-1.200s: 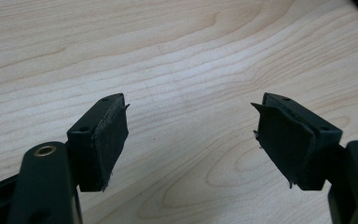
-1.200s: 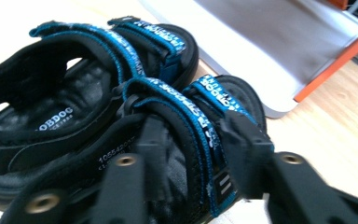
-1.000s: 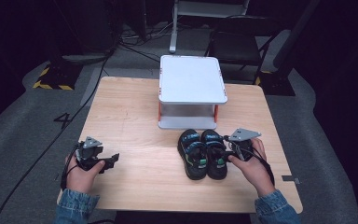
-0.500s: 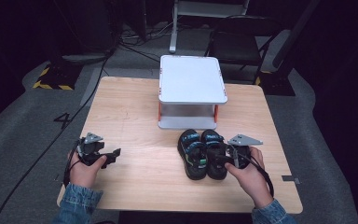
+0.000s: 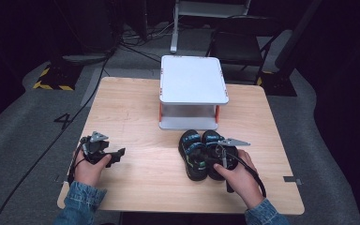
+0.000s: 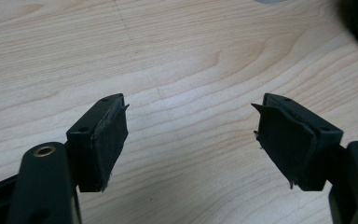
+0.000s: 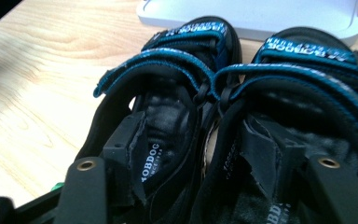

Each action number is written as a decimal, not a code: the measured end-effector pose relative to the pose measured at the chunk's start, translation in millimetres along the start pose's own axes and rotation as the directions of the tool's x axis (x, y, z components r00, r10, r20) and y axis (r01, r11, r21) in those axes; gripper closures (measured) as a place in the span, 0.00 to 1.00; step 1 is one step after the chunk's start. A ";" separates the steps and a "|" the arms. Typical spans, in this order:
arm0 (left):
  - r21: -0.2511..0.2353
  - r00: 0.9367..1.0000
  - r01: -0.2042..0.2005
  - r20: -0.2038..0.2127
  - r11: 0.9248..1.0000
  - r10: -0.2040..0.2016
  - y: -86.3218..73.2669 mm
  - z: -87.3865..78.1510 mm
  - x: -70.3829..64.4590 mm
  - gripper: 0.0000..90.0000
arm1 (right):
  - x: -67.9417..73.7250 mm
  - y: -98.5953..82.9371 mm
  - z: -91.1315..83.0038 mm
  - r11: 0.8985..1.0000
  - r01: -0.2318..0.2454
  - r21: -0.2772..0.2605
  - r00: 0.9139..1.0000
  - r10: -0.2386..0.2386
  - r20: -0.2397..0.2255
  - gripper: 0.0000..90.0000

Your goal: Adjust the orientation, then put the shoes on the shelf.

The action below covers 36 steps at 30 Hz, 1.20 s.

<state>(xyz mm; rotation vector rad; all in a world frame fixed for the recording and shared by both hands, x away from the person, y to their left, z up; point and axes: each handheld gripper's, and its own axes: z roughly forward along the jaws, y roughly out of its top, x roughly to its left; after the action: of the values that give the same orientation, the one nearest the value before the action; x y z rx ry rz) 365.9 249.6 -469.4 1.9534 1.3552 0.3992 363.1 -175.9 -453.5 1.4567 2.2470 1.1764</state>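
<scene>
A pair of black sandals with blue straps (image 5: 193,149) stands side by side on the wooden table (image 5: 131,108), just in front of a white stand. My right gripper (image 5: 214,161) sits at their heel end. In the right gripper view its jaws (image 7: 193,133) stand apart, one inside the left sandal (image 7: 168,112), the other inside the right sandal (image 7: 307,93), with the two touching inner walls between them. My left gripper (image 5: 118,153) rests open near the table's left front; in its own view the left gripper (image 6: 191,126) holds nothing above bare wood.
A white two-level stand (image 5: 193,79) with orange posts stands at the back middle of the table, its base (image 7: 261,14) right beyond the sandals' toes. Bare wood lies between the two hands. A dark chair and cables lie beyond the far edge.
My right gripper has moved left and down onto the heel end of the sandals, its jaws now inside them. The left gripper has barely shifted.
</scene>
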 end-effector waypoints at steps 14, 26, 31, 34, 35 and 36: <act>-0.002 1.000 -0.008 0.012 1.000 0.008 4.2 5.4 -4.1 0.27 | 3.5 4.8 5.3 0.991 0.105 0.081 0.993 -0.109 0.051 0.74; -0.009 1.000 -0.005 0.005 1.000 0.005 3.3 1.8 -0.3 0.27 | -1.8 21.0 3.9 0.974 0.117 0.192 0.991 -0.127 0.040 0.90; -0.005 1.000 -0.004 0.003 1.000 0.005 0.8 -1.3 -0.3 0.27 | -5.9 28.0 2.1 0.985 0.086 0.151 0.996 -0.089 0.015 0.90; -0.009 1.000 0.001 -0.005 1.000 -0.001 -0.5 -3.1 1.2 0.27 | -3.4 36.7 3.1 0.988 0.101 0.118 0.994 -0.106 0.039 0.90; -0.008 1.000 -0.002 -0.007 1.000 0.002 -0.8 -3.7 1.9 0.27 | -2.4 40.7 4.0 0.989 0.099 0.108 0.994 -0.104 0.042 0.90; -0.010 1.000 0.001 -0.011 1.000 -0.001 -1.1 -4.0 1.7 0.27 | -1.9 45.2 5.3 0.990 0.098 0.099 0.994 -0.103 0.046 0.90</act>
<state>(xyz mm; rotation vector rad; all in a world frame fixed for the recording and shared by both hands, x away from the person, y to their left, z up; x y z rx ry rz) 363.4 252.8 -467.6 1.9445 1.3585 0.4165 397.3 -166.3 -425.0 1.3726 2.3424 1.0021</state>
